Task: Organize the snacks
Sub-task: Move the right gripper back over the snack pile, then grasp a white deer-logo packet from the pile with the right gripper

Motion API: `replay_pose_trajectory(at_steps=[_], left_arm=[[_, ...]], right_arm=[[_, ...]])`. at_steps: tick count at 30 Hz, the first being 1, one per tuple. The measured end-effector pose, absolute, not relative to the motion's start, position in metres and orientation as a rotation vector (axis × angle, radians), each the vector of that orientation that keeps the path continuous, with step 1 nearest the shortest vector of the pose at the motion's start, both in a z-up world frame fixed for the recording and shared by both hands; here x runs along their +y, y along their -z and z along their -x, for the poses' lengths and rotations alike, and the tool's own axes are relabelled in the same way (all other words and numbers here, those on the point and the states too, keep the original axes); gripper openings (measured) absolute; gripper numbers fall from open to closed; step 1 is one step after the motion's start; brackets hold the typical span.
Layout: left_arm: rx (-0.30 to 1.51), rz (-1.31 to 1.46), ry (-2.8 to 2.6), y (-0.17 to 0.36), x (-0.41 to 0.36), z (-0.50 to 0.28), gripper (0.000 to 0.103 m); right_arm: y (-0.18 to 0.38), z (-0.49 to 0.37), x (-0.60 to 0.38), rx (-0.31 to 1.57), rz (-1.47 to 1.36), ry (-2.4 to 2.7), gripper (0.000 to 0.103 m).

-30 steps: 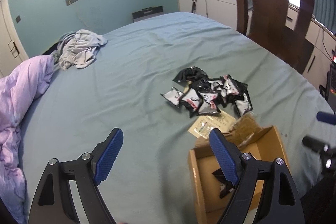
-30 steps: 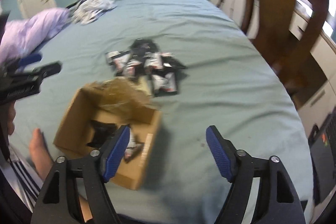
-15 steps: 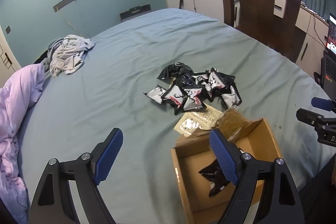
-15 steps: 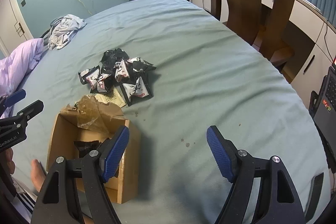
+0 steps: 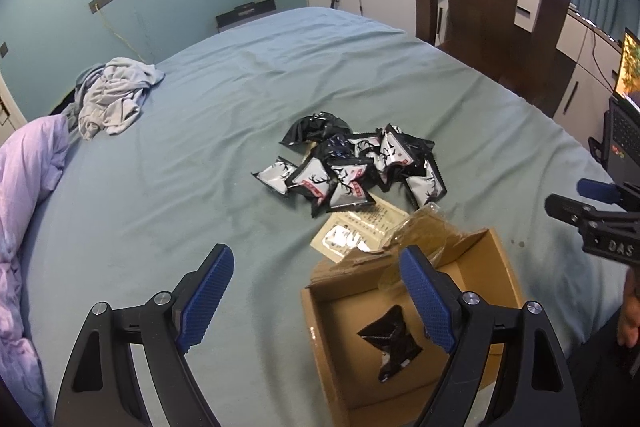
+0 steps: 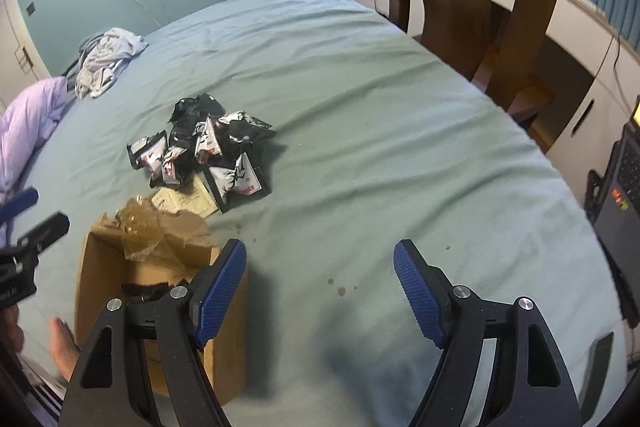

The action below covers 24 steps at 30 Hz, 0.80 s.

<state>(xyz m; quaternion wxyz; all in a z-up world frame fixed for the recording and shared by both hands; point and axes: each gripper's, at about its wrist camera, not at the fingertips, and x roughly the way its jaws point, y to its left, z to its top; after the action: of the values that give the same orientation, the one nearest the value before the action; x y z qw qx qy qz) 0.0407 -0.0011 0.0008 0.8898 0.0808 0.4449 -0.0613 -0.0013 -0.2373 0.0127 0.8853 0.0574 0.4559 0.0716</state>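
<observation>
Left hand-held gripper (image 5: 312,291): nearest the viewer, blue-padded jaws spread wide with nothing between them, hanging over the bed beside the box.
Right hand-held gripper (image 6: 320,287): jaws also well apart and empty, over bare sheet just right of the box.
Cardboard box (image 5: 504,267): open, lying on the bed (image 5: 200,167) under the left gripper's right finger; its torn flap and a crumpled clear wrapper (image 5: 424,231) sit at the far edge.
Packet in box (image 5: 390,343): one dark snack packet lies on the box floor. Judged progress: barely begun.
Paper slip (image 5: 360,227): a printed sheet flat on the bed, touching the box's far side.
Snack pile (image 5: 352,167): about a dozen black-and-white packets heaped beyond the slip, ahead of both grippers and touched by neither. These remain to be packed.
Clothing (image 5: 112,99): a grey bundle far off near the wall.
</observation>
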Motion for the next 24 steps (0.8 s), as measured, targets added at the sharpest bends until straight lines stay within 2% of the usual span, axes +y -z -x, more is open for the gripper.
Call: replay_pose_trajectory(at_steps=[15,24], left_arm=[[0.962,-0.213,0.139,0.001,-0.007,-0.052,0.087],[1.047,-0.191,0.134,0.013,-0.001,-0.061,0.087]], right_arm=[[0.023,-0.094,-0.214,1.008,-0.167,-0.230,0.076],[0.053,-0.149,-0.177,1.076,-0.080,-0.280,0.076]])
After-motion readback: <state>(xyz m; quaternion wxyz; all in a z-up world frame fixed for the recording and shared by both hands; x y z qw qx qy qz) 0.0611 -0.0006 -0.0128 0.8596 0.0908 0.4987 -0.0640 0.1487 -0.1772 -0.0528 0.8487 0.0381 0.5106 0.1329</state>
